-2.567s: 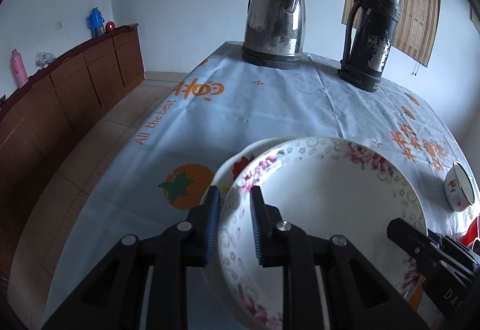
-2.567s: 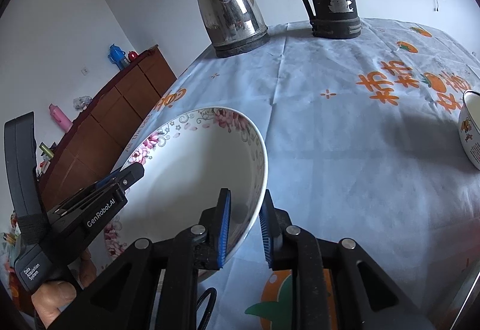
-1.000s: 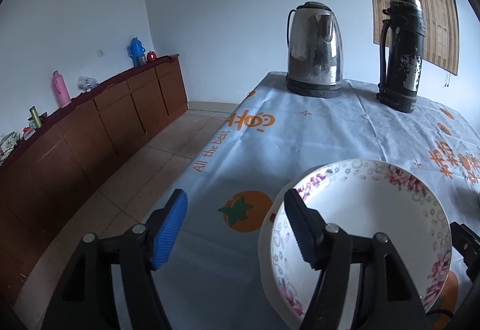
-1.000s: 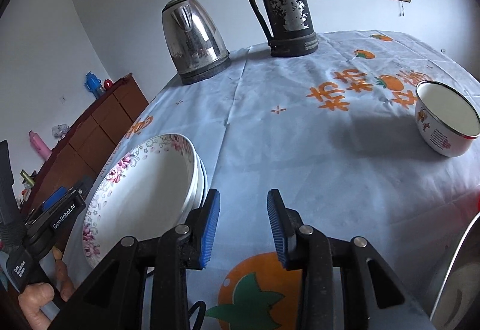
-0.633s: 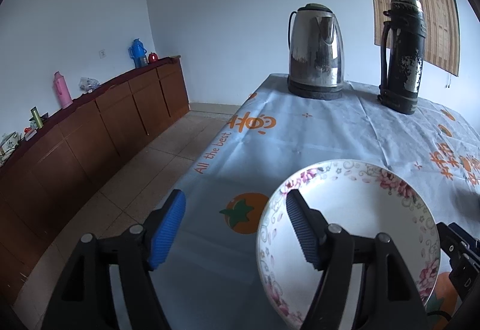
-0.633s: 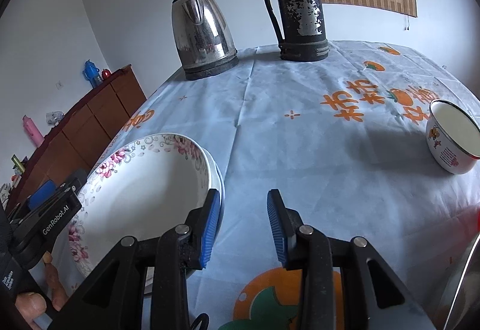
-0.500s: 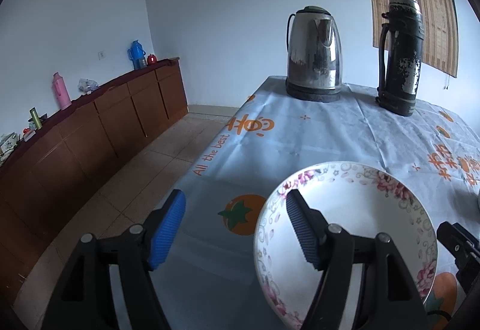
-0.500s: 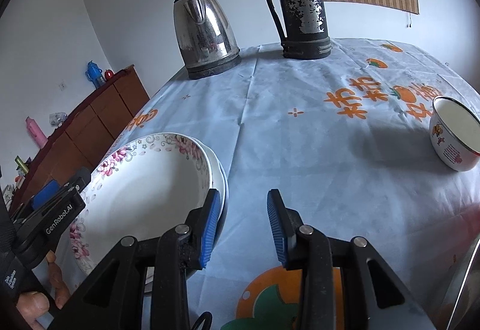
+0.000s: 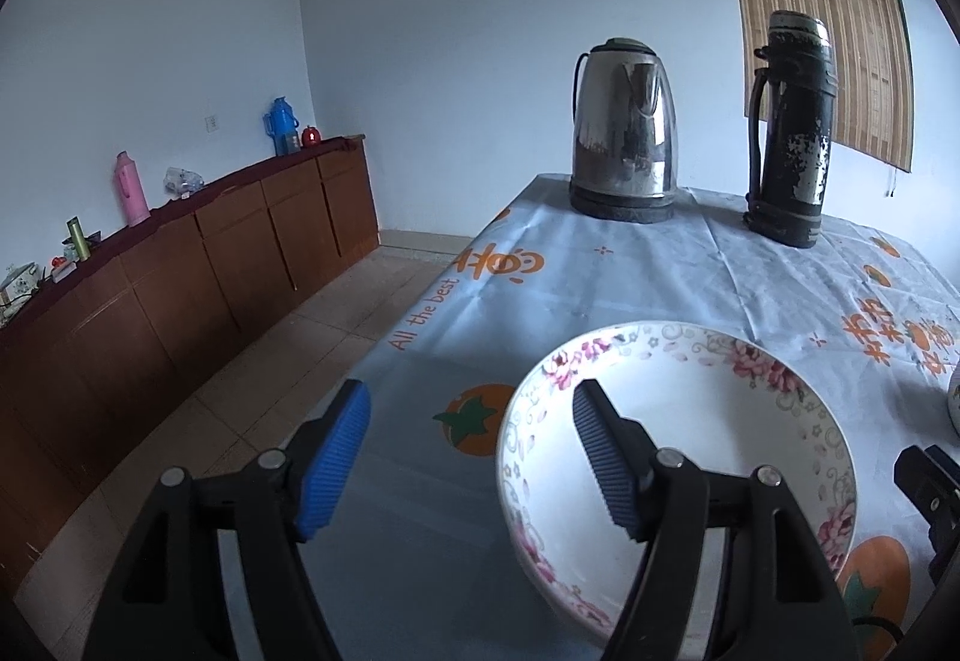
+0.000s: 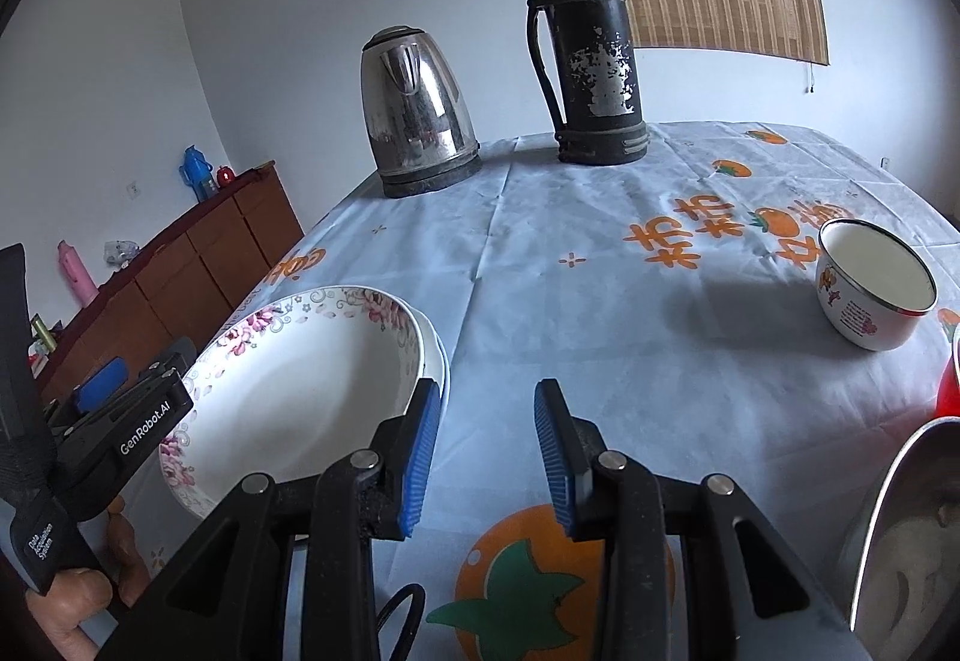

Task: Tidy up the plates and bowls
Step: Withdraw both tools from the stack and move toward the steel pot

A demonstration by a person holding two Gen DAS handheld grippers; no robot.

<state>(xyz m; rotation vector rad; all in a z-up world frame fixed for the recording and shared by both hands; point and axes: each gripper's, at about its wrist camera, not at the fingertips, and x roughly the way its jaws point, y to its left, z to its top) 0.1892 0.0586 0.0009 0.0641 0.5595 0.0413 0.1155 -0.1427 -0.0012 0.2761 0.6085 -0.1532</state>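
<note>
**Plates stacked, both grippers standing clear**

The right gripper (image 10: 485, 445) is hanging with its fingers (image 10: 421, 451) parted and empty, the floral plates (image 10: 300, 373) sitting stacked just left of them on the desk (image 10: 600, 313). The left gripper (image 9: 471, 457) is gaping wide, holding nothing, its right finger over the plate rim. Best move, I'd judge: swing right across open cloth for the enamel bowl (image 10: 873, 295). The desk edge is running close on the left; kettle (image 10: 417, 108) and flask (image 10: 591, 48) are standing far back.

A steel bowl (image 10: 900, 541) and a red item (image 10: 949, 385) are cropped at the right edge — the lower plates (image 10: 433, 349) show only rims.
</note>
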